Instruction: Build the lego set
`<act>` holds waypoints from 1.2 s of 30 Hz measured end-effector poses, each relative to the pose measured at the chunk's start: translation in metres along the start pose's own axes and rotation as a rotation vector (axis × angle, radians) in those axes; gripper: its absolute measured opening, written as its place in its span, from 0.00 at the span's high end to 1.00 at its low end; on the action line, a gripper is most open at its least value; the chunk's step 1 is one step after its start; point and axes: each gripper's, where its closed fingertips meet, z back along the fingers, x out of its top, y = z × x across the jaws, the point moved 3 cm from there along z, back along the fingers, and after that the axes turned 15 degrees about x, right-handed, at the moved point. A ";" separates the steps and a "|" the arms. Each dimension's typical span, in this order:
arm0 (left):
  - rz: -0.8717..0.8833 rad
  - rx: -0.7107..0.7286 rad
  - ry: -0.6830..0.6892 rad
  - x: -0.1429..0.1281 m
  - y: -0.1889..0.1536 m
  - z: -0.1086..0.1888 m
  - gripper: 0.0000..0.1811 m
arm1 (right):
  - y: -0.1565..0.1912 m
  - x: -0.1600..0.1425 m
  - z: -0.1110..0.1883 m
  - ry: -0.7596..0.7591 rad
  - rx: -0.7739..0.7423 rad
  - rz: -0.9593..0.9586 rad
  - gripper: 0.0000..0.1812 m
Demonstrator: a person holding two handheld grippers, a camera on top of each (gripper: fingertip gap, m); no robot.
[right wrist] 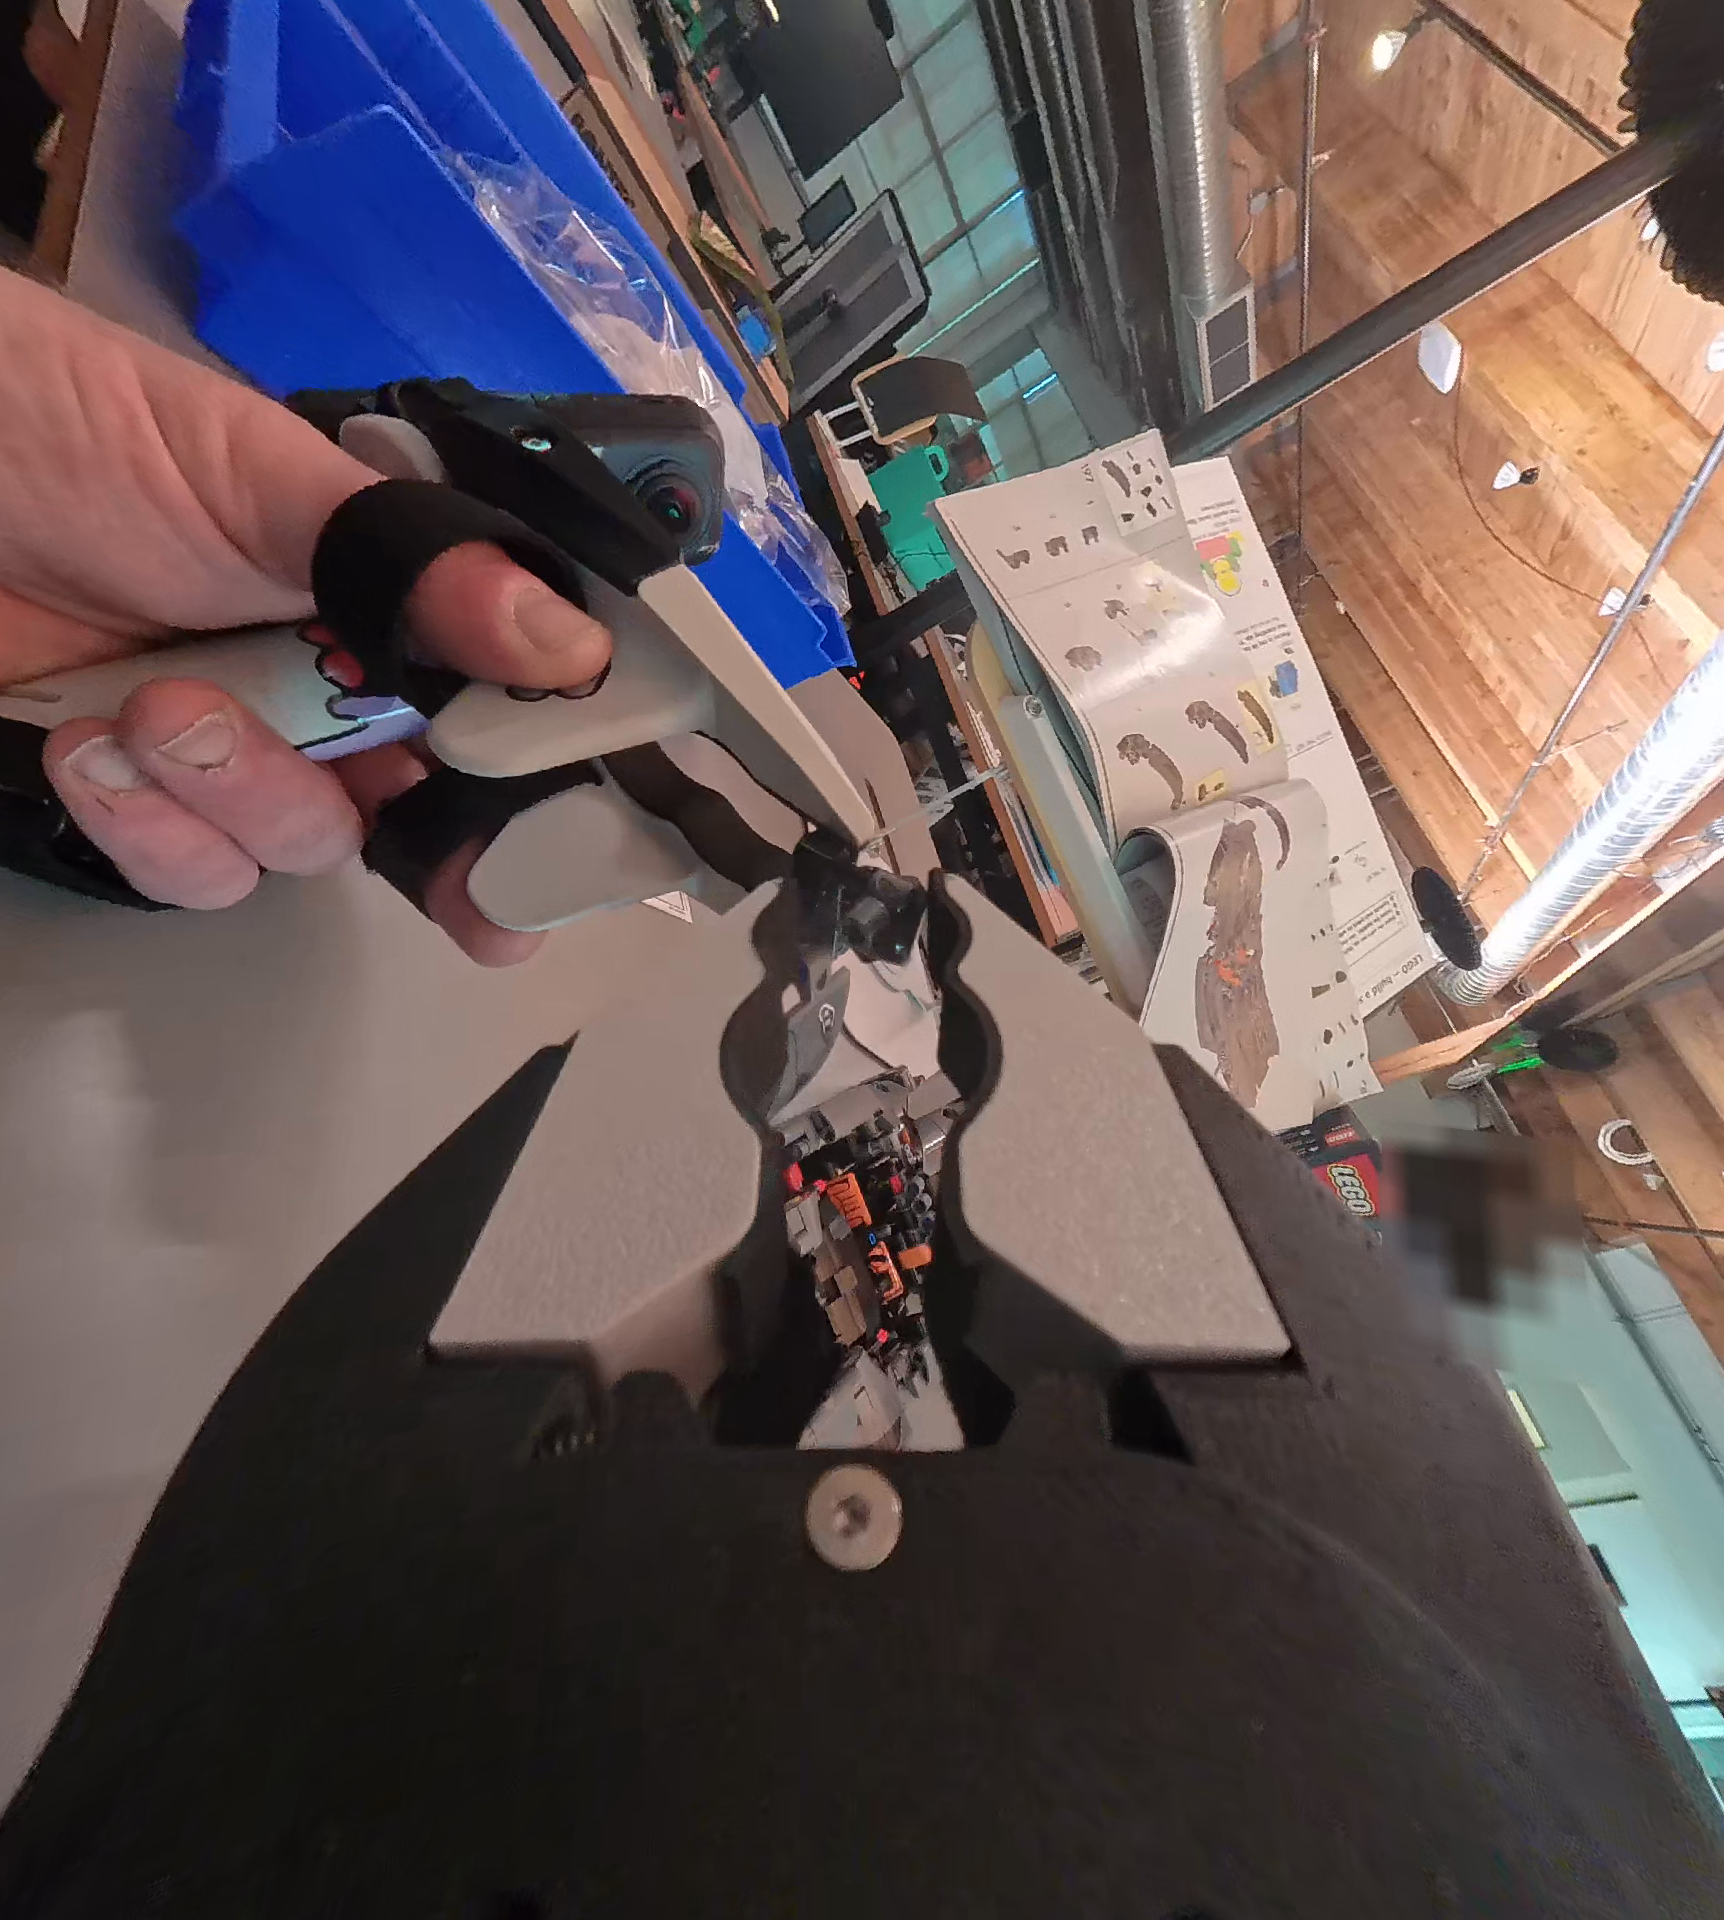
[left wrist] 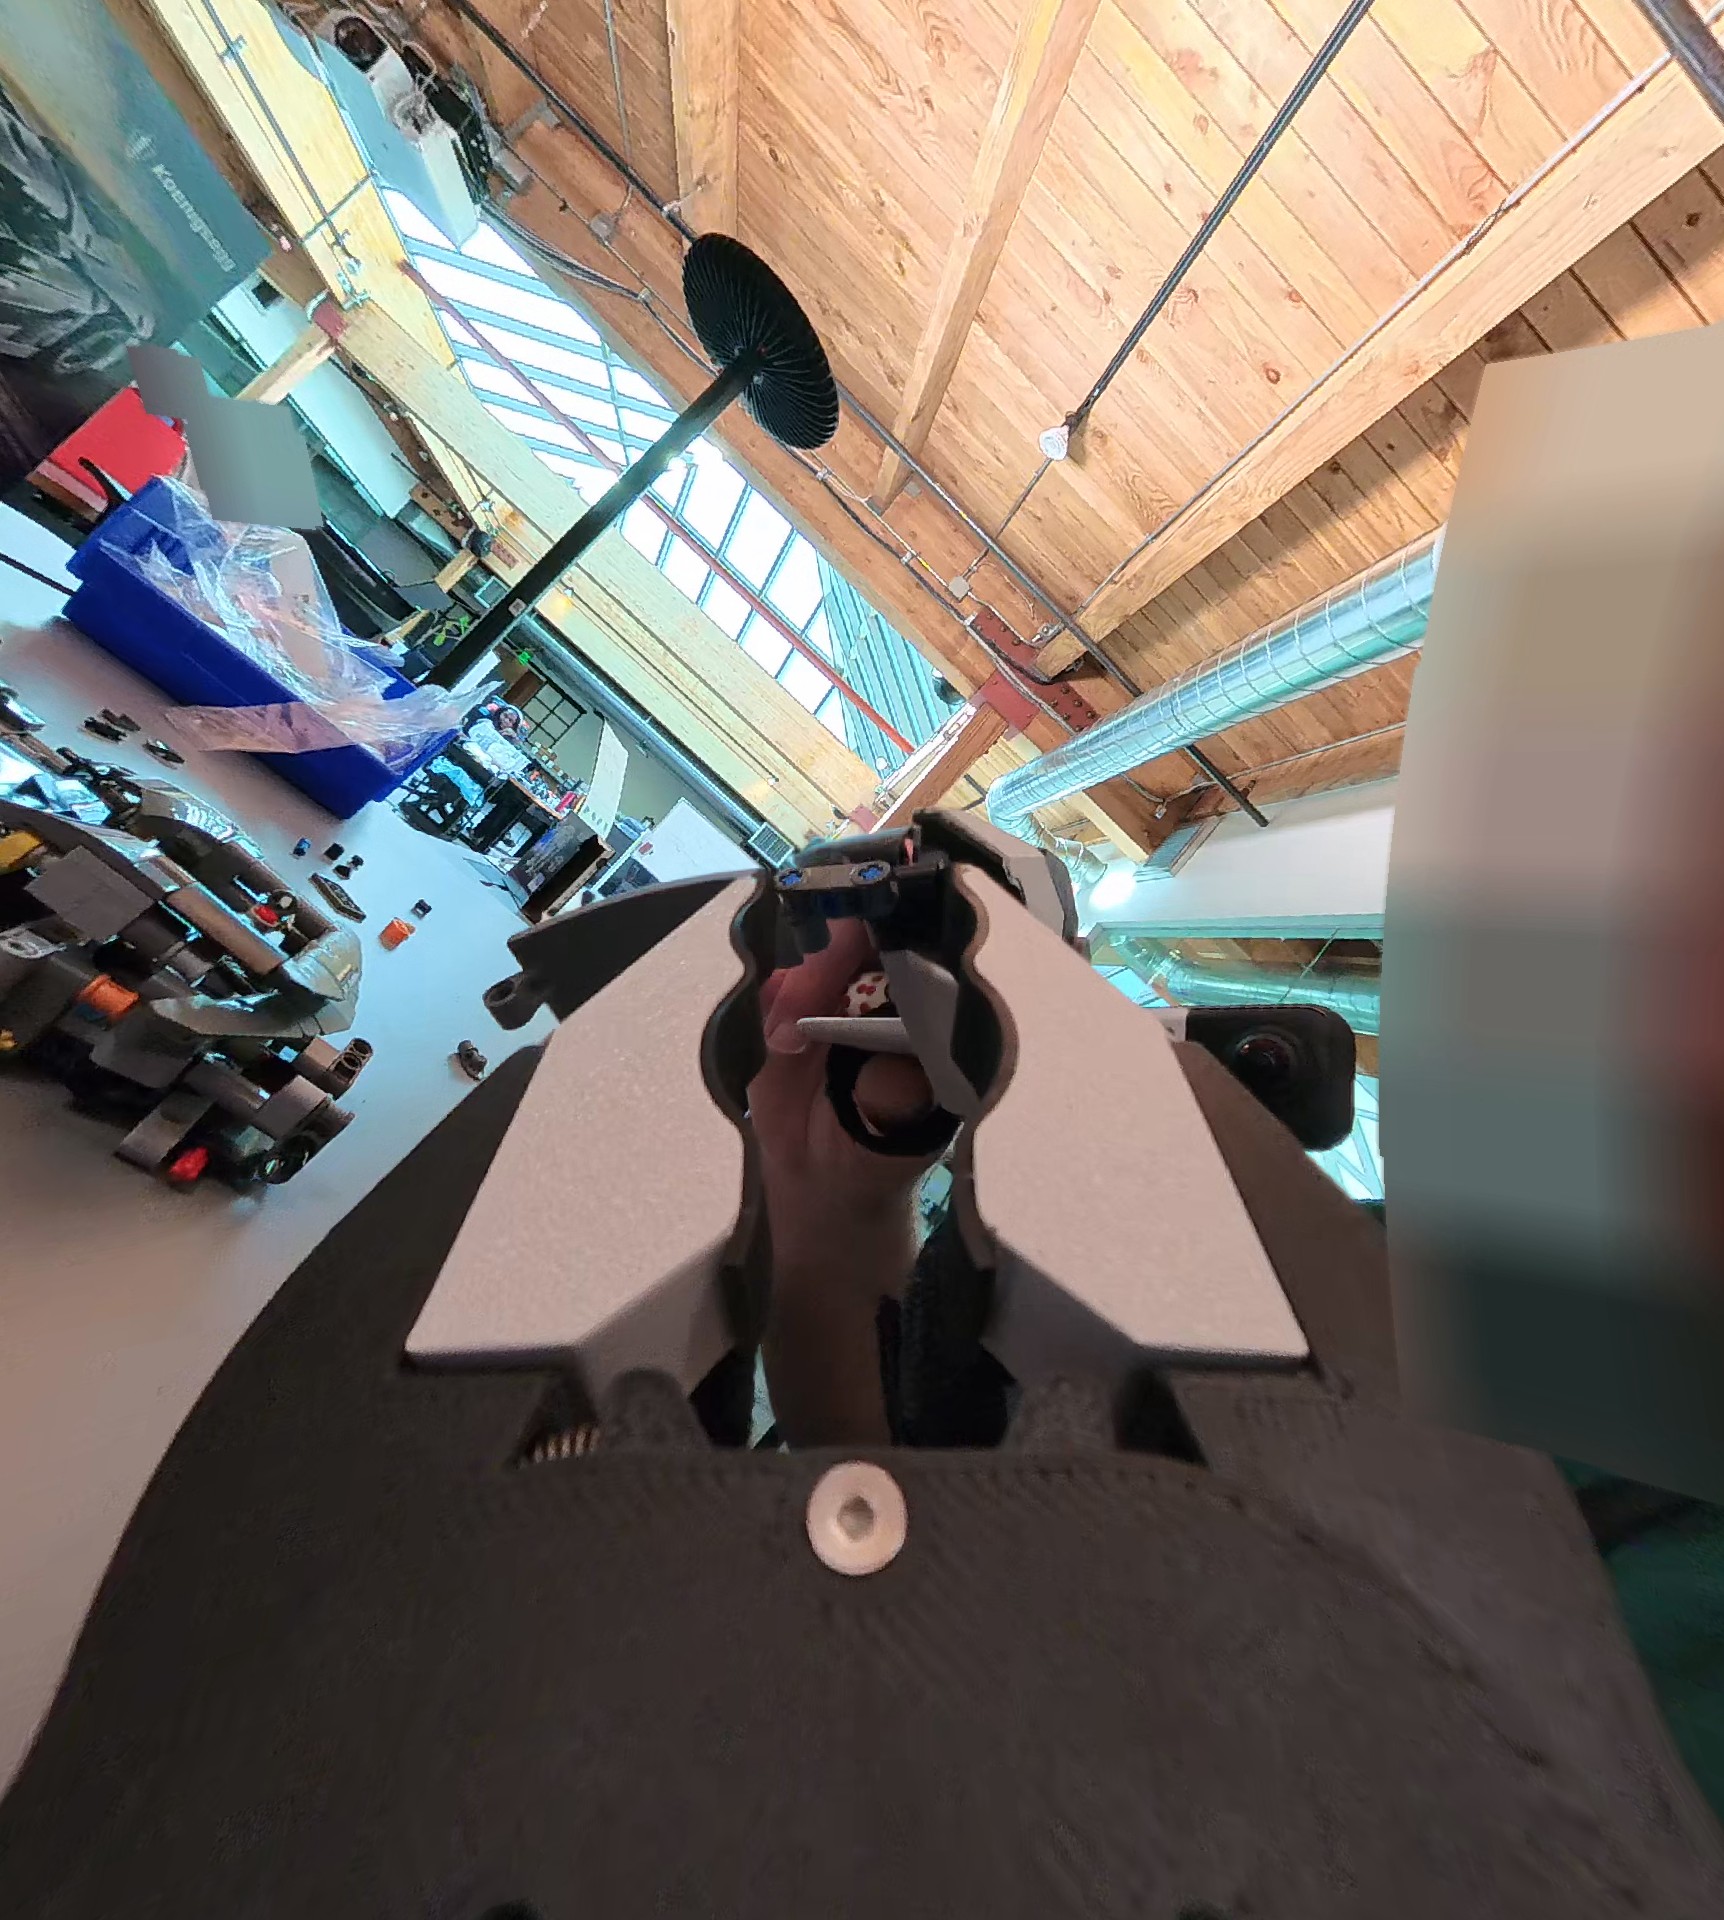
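Left gripper (left wrist: 842, 894): in its own view the grey fingers narrow toward their tips and clench a small dark piece with blue pins (left wrist: 830, 876); this gripper is tilted up toward the wooden ceiling (left wrist: 1201, 260).
Right gripper (right wrist: 863, 914): in its own view the tips sit close on either side of a small black piece (right wrist: 863, 904); whether they actually press on it cannot be told.
Meeting point: both views show the two grippers tip to tip, and the piece at their tips is held in the air above the white table (left wrist: 58, 1351).
Only in the left view: the half-built grey lego car (left wrist: 120, 935) lies on the table at the left, with loose small parts (left wrist: 349, 883) scattered near it; behind the fingers, the person's right hand (left wrist: 816, 1122) holds the other gripper's handle, a black strap round one finger.
Only in the right view: the person's left hand (right wrist: 162, 623) wraps the other gripper's handle, its camera lens (right wrist: 671, 499) facing this way; an open instruction booklet (right wrist: 1201, 748) stands propped at the right; part of the grey model shows through the gap between the fingers.
In both views: a blue bin (left wrist: 214, 644) with crumpled clear plastic (left wrist: 286, 613) sits on the table's far side.
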 end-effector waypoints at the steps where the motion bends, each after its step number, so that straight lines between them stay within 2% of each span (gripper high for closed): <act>1: 0.000 0.004 0.001 0.000 0.000 0.000 0.84 | 0.000 -0.001 0.000 0.006 0.004 0.003 0.87; 4: 0.008 0.002 0.003 0.000 0.001 -0.001 0.84 | 0.000 -0.002 -0.001 0.010 0.001 0.009 0.87; 9: 0.009 0.007 -0.009 0.000 0.001 -0.004 0.84 | 0.000 -0.003 -0.003 0.027 -0.026 0.020 0.82; 15: 0.041 -0.010 -0.049 0.003 -0.002 -0.007 0.84 | -0.003 -0.002 0.001 0.013 -0.107 0.003 0.85; 23: 0.072 -0.016 -0.057 -0.003 -0.002 -0.012 0.83 | -0.002 -0.004 -0.001 0.021 -0.099 -0.015 0.80; 26: 0.065 -0.002 -0.063 -0.003 0.000 -0.012 0.84 | 0.002 -0.006 -0.003 0.028 -0.058 -0.011 0.73; 29: 0.065 0.004 -0.058 -0.003 0.002 -0.011 0.84 | -0.002 -0.008 0.001 0.037 -0.076 -0.002 0.86; 36: 0.066 -0.003 -0.051 -0.003 0.001 -0.012 0.84 | -0.003 -0.008 0.002 0.037 -0.065 0.010 0.86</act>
